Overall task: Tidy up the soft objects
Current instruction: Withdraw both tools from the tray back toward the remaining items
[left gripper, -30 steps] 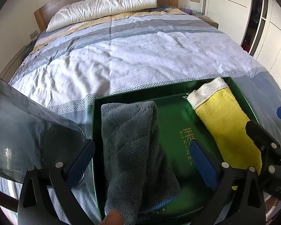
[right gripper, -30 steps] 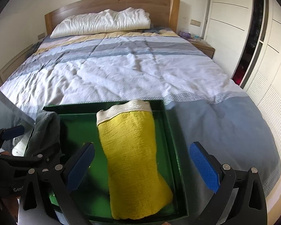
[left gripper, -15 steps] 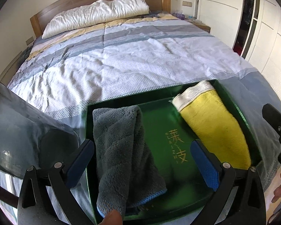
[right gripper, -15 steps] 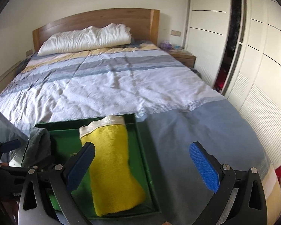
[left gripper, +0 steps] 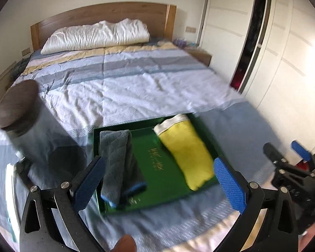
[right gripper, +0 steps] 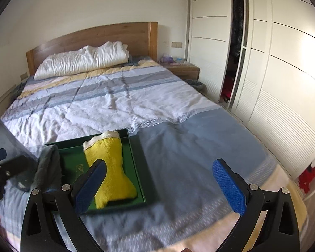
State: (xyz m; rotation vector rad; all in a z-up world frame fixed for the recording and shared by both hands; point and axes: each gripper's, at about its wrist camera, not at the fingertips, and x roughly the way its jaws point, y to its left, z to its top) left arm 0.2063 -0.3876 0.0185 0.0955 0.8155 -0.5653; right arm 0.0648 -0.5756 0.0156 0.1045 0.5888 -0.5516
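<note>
The green tray sits on the bed, and both task cloths lie inside it: the grey towel along the tray's left side, the yellow towel along its right, bare tray floor between them; the left hand-held gripper and the right hand-held gripper both hang above the tray, jaws wide and empty; the placing step looks finished; the next move probably calls only for drawing clear of the tray.
</note>
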